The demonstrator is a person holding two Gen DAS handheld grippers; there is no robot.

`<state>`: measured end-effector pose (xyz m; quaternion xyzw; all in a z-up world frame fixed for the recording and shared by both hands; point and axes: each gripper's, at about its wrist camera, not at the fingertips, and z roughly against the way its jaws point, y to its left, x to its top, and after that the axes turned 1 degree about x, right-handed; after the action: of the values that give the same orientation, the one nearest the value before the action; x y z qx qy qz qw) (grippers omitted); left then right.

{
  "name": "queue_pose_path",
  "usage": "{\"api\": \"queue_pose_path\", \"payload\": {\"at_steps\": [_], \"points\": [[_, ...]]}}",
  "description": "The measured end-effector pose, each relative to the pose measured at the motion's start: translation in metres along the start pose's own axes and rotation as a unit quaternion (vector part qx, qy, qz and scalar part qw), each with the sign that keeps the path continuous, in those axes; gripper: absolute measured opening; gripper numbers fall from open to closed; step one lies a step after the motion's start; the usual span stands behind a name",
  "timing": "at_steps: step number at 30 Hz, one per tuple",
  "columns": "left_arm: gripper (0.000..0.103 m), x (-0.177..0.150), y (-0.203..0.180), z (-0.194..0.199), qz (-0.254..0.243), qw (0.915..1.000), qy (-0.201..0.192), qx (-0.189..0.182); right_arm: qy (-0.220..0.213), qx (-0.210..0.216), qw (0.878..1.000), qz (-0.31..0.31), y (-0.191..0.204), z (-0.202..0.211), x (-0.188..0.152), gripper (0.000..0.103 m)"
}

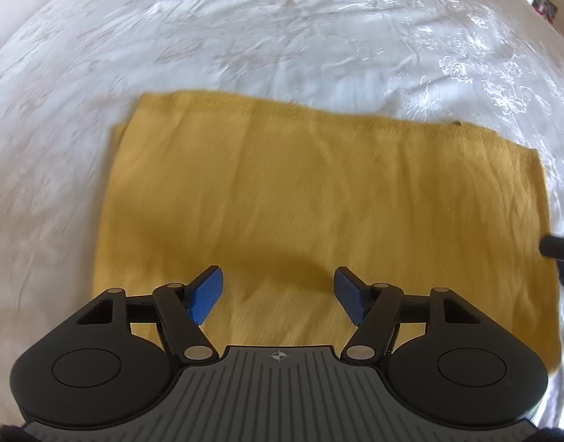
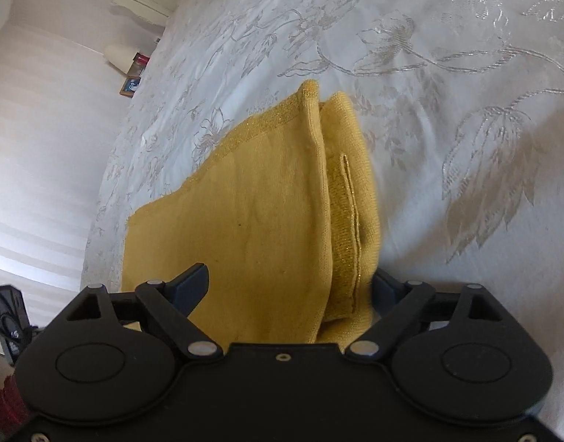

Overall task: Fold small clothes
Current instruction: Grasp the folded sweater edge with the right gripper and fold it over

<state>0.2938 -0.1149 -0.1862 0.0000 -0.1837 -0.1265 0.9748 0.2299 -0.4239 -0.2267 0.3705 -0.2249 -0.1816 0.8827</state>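
A mustard-yellow knit garment (image 1: pixel 318 199) lies folded flat on a white embroidered bedspread (image 1: pixel 245 29). My left gripper (image 1: pixel 278 291) hovers over its near edge, blue-padded fingers wide apart and empty. In the right wrist view the same garment (image 2: pixel 252 221) shows a folded edge with a glittery hem and stacked layers on the right. My right gripper (image 2: pixel 289 287) is open, with the garment's end lying between its fingers; the right finger is mostly hidden by cloth. The right gripper also shows at the right edge of the left wrist view (image 1: pixel 561 250).
The white floral bedspread (image 2: pixel 447 73) stretches all around the garment. A pale striped wall (image 2: pixel 42 129) and a cream lamp (image 2: pixel 118 55) with small items stand beyond the bed's left edge. A dark device with cables (image 2: pixel 5 316) is at lower left.
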Motion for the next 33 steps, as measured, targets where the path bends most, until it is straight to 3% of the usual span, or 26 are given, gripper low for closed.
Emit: {"api": "queue_pose_path", "payload": {"at_steps": [4,7,11,16,20,22,25,29,33], "points": [[0.066,0.026,-0.018,-0.02,-0.02,0.9998,0.009,-0.004,-0.001,0.006,1.0,0.013,-0.001,0.002,-0.004,0.094],[0.068,0.035,-0.031,-0.037,-0.043,0.9986,0.028,0.013,-0.004,0.009,1.0,0.014,-0.002,0.003,-0.005,0.094],[0.074,0.037,-0.039,-0.049,-0.055,0.9972,0.043,0.029,-0.007,0.014,1.0,0.013,-0.004,0.006,-0.006,0.095],[0.082,0.034,-0.032,-0.054,-0.049,0.9976,0.043,0.023,-0.013,0.014,1.0,0.01,-0.003,0.006,-0.008,0.096],[0.082,0.031,-0.03,-0.048,-0.043,0.9979,0.041,0.024,-0.01,0.012,1.0,0.007,-0.001,0.009,-0.011,0.095],[0.081,0.024,-0.024,-0.039,-0.035,0.9983,0.04,0.023,-0.003,0.009,1.0,0.008,0.0,0.008,-0.013,0.091],[0.079,0.003,-0.015,-0.023,-0.023,0.9989,0.035,0.022,0.008,0.005,1.0,0.006,-0.001,0.009,-0.015,0.071],[0.078,-0.033,0.001,0.005,-0.008,0.9995,0.023,0.02,0.025,-0.012,0.999,-0.016,-0.009,0.009,-0.012,0.03],[0.078,-0.06,0.021,0.03,0.014,0.9993,0.016,0.03,0.023,-0.05,0.998,0.018,0.007,0.01,-0.01,0.024]]}}
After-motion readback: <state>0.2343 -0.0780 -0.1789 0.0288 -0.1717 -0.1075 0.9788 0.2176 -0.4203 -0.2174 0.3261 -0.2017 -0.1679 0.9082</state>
